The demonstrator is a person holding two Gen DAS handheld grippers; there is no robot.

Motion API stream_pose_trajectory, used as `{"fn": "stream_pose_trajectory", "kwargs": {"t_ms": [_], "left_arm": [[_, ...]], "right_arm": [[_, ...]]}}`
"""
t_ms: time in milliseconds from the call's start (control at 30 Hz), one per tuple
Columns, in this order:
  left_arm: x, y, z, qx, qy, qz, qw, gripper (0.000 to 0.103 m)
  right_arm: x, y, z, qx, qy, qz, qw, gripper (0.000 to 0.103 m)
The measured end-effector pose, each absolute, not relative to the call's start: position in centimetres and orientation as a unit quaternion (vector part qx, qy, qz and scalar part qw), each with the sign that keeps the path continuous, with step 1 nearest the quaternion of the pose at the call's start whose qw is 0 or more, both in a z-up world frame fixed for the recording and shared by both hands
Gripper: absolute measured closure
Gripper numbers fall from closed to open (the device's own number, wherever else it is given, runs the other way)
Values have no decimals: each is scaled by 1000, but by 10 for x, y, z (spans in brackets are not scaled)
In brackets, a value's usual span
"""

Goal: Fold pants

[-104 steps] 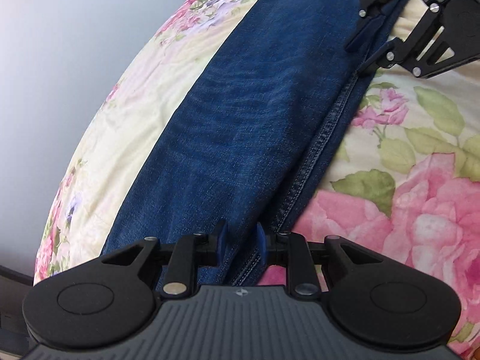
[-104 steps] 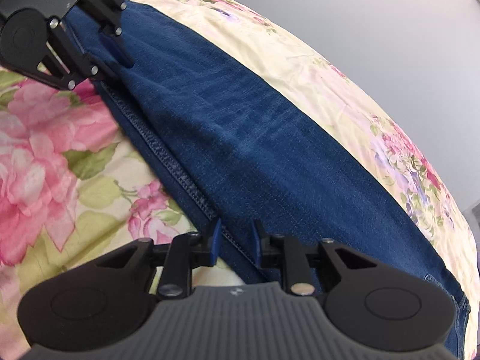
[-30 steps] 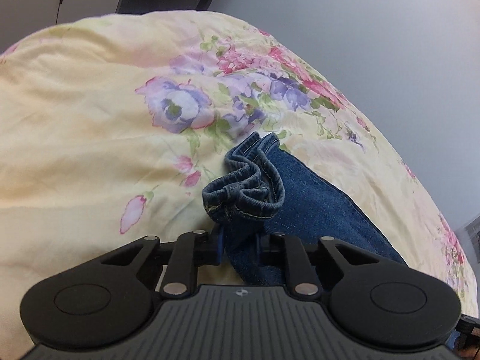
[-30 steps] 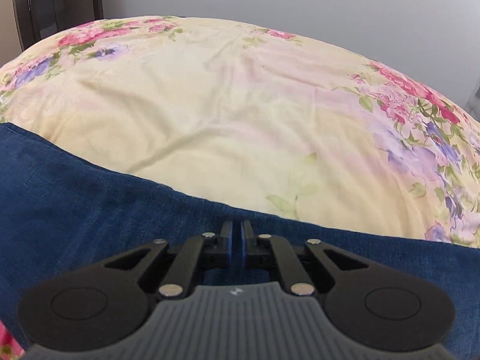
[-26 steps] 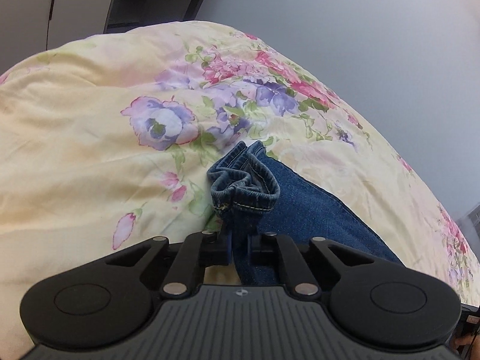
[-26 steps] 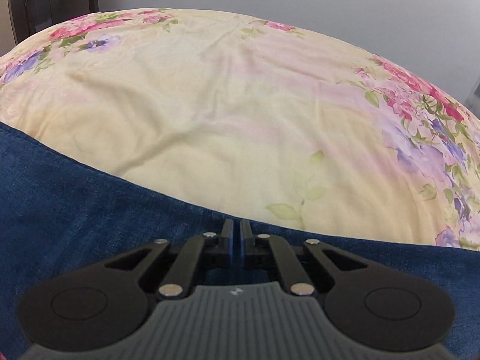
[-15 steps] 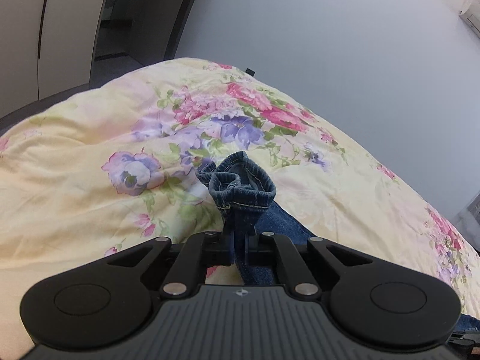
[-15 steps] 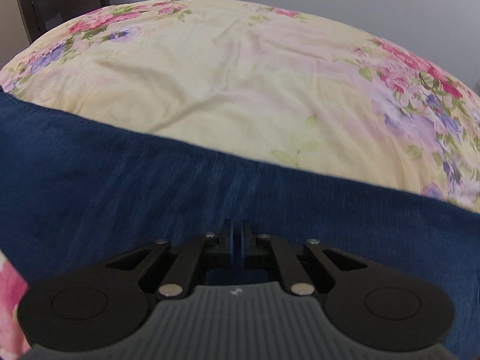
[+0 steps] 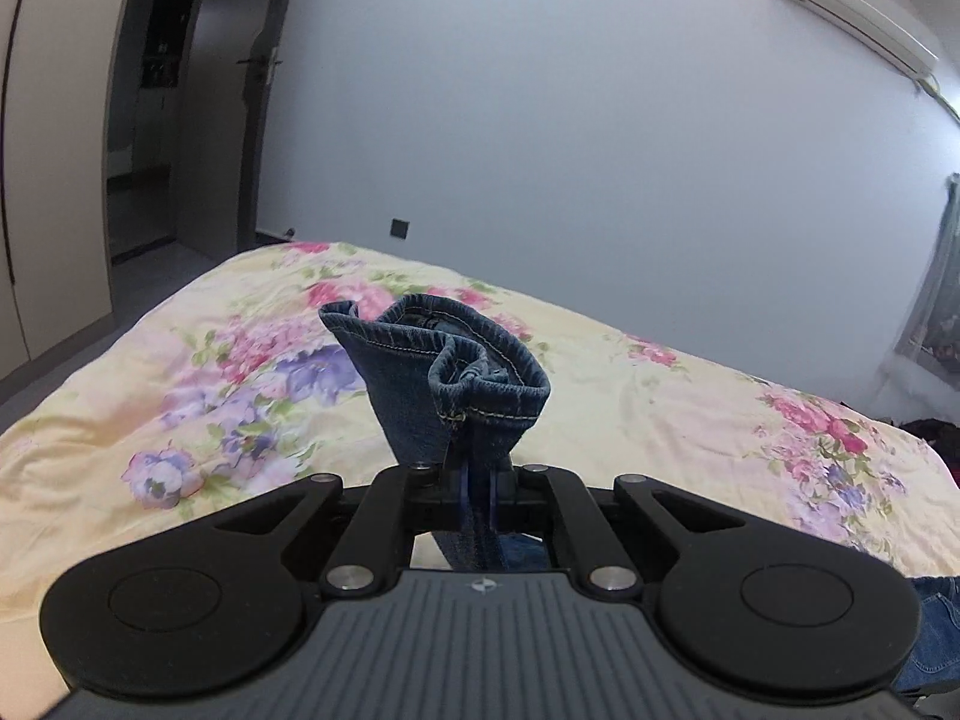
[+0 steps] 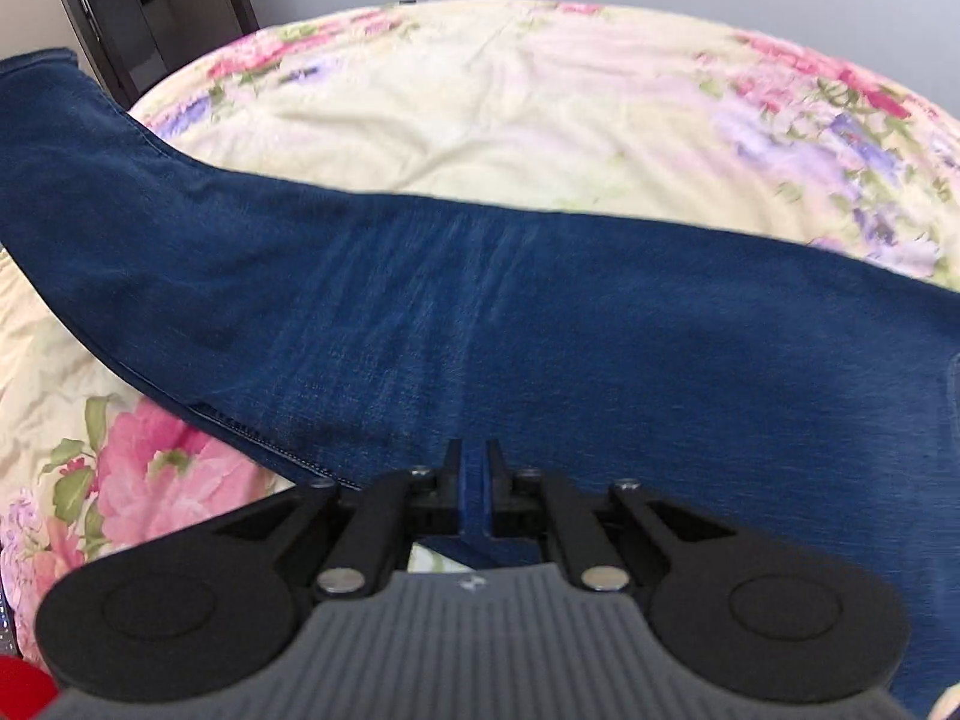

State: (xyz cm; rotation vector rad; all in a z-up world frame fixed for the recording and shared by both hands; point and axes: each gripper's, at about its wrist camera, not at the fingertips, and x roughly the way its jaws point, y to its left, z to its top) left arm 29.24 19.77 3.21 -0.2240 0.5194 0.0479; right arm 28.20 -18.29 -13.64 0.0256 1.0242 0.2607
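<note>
The dark blue jeans [image 10: 480, 312] stretch across the floral bedspread [image 10: 540, 90] in the right wrist view. My right gripper [image 10: 475, 480] is shut on the jeans at the near edge of a leg, lifting the fabric. In the left wrist view my left gripper [image 9: 474, 480] is shut on the bunched hem end of the jeans [image 9: 444, 372], held up above the bedspread [image 9: 660, 408]. The cuff stands upright above the fingers.
A plain grey wall [image 9: 570, 120] stands behind the bed. A dark open doorway [image 9: 174, 120] is at the left. An air conditioner [image 9: 852, 6] hangs high at the right. More denim [image 9: 933, 630] shows at the lower right edge of the left wrist view.
Both grippers have closed on the jeans and lifted. The left one has raised the hem end well above the bed; the right one has pulled the leg fabric upward.
</note>
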Motion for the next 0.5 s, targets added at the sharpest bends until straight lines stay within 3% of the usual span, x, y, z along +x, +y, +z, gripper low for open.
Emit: {"fn": "stream_pose_trajectory", "kwargs": {"t_ms": [267, 500], "left_arm": [[299, 26, 16, 15, 233, -28, 972, 98], [294, -118, -75, 126, 272, -85, 950, 97]], "right_arm": [[251, -267, -111, 26, 476, 87, 875, 103], [229, -344, -125, 35, 492, 44, 869, 103]]}}
